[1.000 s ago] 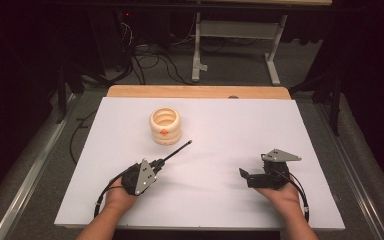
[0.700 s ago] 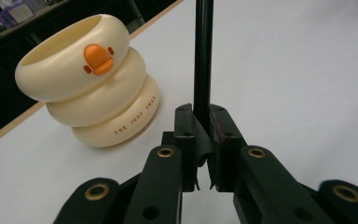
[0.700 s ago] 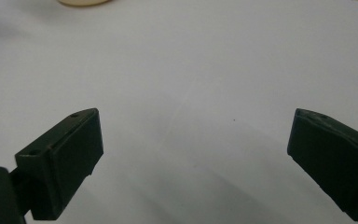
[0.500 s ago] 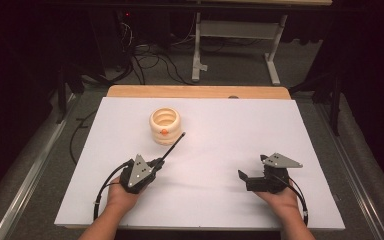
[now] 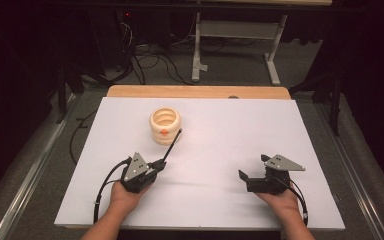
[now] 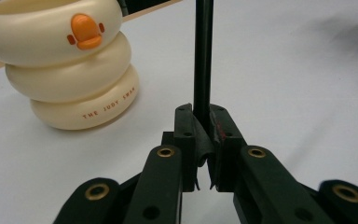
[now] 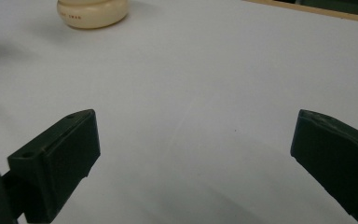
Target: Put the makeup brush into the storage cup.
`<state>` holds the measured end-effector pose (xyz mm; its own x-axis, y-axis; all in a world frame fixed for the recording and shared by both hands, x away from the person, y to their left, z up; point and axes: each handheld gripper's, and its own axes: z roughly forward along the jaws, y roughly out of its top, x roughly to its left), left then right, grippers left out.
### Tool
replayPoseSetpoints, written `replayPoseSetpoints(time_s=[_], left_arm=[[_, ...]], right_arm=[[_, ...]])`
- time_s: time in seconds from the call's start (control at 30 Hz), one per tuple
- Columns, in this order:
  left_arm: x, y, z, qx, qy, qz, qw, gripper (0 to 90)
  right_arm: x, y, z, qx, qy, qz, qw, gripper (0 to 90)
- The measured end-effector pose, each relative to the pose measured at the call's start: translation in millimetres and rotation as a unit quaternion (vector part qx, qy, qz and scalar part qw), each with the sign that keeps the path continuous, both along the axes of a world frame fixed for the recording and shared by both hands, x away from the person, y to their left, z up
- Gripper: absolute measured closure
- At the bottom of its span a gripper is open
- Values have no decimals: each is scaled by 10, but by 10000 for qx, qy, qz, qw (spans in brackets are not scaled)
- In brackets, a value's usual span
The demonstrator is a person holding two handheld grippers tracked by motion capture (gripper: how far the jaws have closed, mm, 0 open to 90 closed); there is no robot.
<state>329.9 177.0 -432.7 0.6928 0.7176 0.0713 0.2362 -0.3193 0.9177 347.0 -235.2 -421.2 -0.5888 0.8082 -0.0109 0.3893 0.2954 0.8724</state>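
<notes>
The cup (image 6: 70, 65) looks like glossy, smooth cream plastic. The rod (image 6: 202, 56) is matt black, perhaps plastic. The table (image 5: 230, 135) is matt white, its far edge wood.

My white worktop (image 5: 220, 125) sits on grey carpet (image 5: 30, 165). Behind it I see black cables (image 5: 150, 65), a white stand (image 5: 235, 35) and dark shadows.

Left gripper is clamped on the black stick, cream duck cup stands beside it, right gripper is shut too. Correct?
Not quite: the right gripper is open, its jaws wide apart with nothing between them, as the right gripper view shows. The left gripper does clamp the black stick, beside the cream duck cup.
</notes>
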Motion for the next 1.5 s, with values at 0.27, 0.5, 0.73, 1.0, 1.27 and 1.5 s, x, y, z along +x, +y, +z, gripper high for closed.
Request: replayPoseSetpoints(time_s=[0.27, 0.5, 0.73, 1.0, 1.27, 1.5], left_arm=[[8, -4, -8, -273, 169, -60, 9995, 833], [22, -2, 3, -364, 408, 32, 9985, 833], [-3, -51, 68, -548, 443, 67, 9975, 833], [22, -234, 61, -669, 340, -197, 9970, 833], [-8, -355, 56, -823, 254, -421, 9954, 834], [-5, -368, 60, -859, 242, -438, 9950, 833]], right_arm=[[-12, 2, 10, 23, -119, -51, 9999, 13], [-27, -7, 26, 133, -82, -86, 9998, 16], [-25, 28, 41, 133, -169, -57, 9998, 32], [9, 145, 93, 160, -248, 0, 9996, 43], [93, 333, 208, 166, -317, 90, 9993, 51], [170, 482, 251, 108, -325, 180, 9993, 58]])
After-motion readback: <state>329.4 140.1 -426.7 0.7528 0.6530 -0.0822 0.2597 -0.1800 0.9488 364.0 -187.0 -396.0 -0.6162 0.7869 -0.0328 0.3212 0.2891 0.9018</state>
